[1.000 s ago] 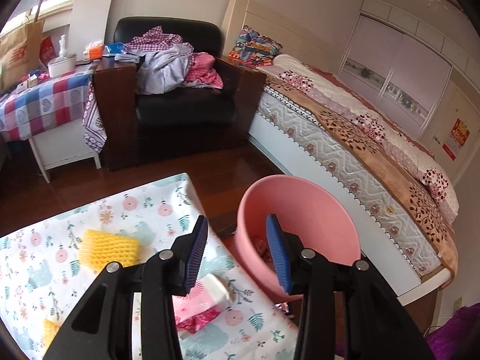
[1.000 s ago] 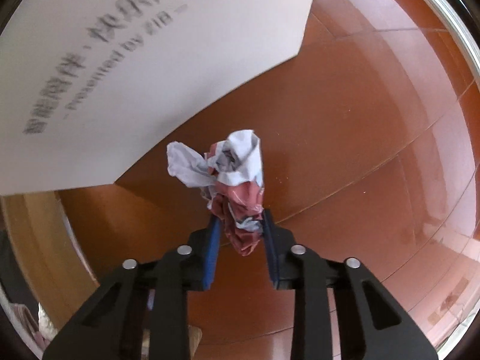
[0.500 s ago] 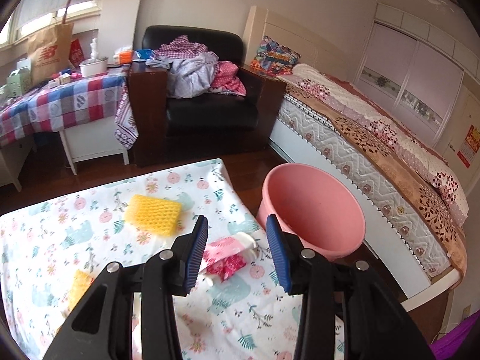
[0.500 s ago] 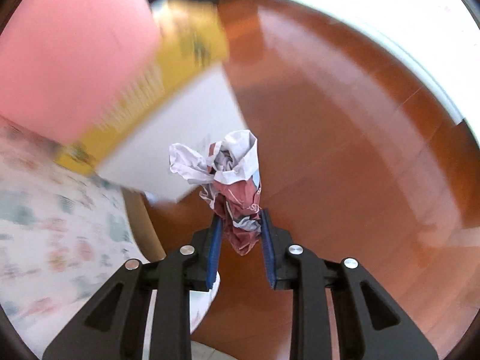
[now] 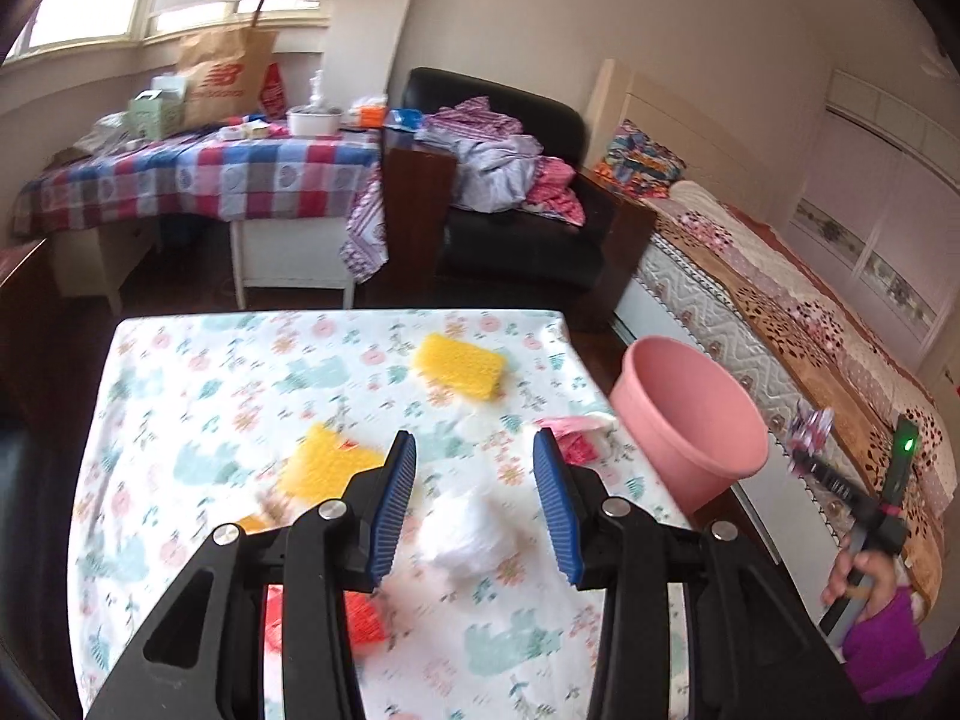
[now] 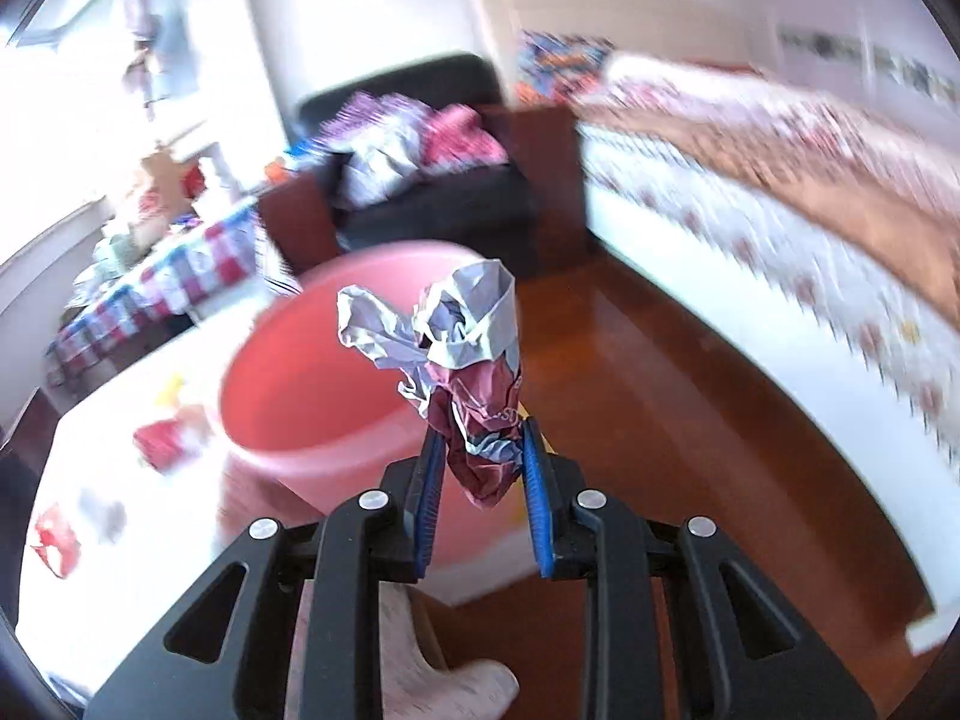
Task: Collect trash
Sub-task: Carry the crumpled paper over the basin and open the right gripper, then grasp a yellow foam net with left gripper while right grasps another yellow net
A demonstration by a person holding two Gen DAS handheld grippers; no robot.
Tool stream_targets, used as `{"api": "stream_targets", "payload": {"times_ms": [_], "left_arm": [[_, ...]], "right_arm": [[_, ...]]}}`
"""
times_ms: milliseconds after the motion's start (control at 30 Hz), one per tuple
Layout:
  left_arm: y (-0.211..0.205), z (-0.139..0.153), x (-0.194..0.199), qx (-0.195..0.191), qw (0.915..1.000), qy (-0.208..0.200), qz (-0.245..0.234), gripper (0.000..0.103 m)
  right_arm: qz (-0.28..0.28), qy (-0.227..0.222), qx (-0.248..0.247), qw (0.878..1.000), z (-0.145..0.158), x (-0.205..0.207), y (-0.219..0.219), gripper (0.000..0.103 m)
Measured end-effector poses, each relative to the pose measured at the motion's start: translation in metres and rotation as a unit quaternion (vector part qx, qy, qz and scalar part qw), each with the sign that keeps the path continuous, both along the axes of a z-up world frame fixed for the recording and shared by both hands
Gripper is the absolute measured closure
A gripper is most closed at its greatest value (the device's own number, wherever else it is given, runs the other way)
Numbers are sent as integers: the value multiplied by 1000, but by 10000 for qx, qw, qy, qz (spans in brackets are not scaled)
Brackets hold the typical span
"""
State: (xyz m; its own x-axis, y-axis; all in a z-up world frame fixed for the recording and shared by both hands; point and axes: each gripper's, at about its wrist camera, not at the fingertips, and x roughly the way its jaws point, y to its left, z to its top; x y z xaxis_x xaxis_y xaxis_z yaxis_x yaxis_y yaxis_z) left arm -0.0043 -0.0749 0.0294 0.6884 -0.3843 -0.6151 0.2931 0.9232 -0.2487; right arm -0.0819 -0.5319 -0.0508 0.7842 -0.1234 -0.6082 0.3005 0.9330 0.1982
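Left wrist view: the left gripper, jaws apart with nothing between them, hangs at lower centre over a table draped in a white floral-print cloth. On the cloth lie a crumpled white tissue wad just beyond the blue pads, two yellow foam-net sleeves, a red wrapper at the bottom edge, and a pink-and-red packet near the cloth's right edge. A round pink plastic bucket stands on the floor just right of the table.

Right wrist view: the right gripper is clamped narrowly on a crumpled maroon-and-silver foil wrapper, at frame centre, with the pink bucket's open mouth behind it to the left. The background is motion-blurred. In the left wrist view this gripper appears at the right edge, beside the bucket, gripped by a hand in a purple sleeve.
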Motion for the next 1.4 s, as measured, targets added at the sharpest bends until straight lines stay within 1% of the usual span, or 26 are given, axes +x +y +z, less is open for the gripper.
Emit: {"api": "stream_targets", "payload": {"times_ms": [33,67,100,167,267,333,400,467,533,633,700,800,867,967,1033,1100,1167,1200,1267,1333,1400], "left_arm": [[8,-2,-4,12,10000,8,89,63],[16,-5,-8,27,9998,11,181,63],[25,-7,-12,53,9996,17,276,62],[37,-12,-18,123,9991,59,406,58],[54,-24,-26,224,9981,192,549,56],[65,-35,-30,274,9971,320,627,55],[76,-47,-35,285,9958,493,722,55],[82,-58,-36,291,9945,630,790,55],[89,-68,-38,249,9930,781,845,55],[91,-77,-36,97,9923,930,810,55],[87,-74,-36,27,9940,856,679,55],[77,-69,-36,111,9959,738,503,54],[72,-71,-34,139,9958,770,474,52],[74,-73,-27,23,9947,822,622,52],[76,-61,-17,-30,9955,630,711,52],[77,-50,-5,35,9961,455,753,52],[77,-44,12,162,9956,430,811,52],[77,-44,20,189,9953,462,830,52],[74,-45,38,43,9946,613,831,52],[66,-53,55,-116,9930,883,774,52],[52,-63,73,-100,9909,1101,773,52]], "right_arm": [[143,-19,-60,9999,9,10,7,78],[202,-5,-103,9997,25,13,9,78],[250,27,-142,9996,33,27,7,78],[372,137,-81,9992,34,44,14,78],[495,292,53,9983,31,66,23,78],[522,421,-21,9977,29,78,33,78],[527,559,-50,9970,25,90,44,73],[505,703,-42,9962,22,97,49,71],[487,752,-49,9960,20,100,54,64],[515,743,-90,9959,19,102,59,57],[527,788,-173,9953,18,104,61,56],[576,800,-175,9950,21,106,68,56],[790,682,-164,9944,28,105,82,56],[1289,504,-123,9903,36,105,115,56],[1700,399,-34,9846,39,106,141,56],[2003,352,79,9791,42,109,162,56],[2372,366,262,9704,42,114,186,56],[2509,387,298,9668,41,116,197,56],[2741,443,301,9602,37,121,216,56],[2857,495,267,9567,33,125,227,56],[2886,580,239,9554,31,133,232,56]]}}
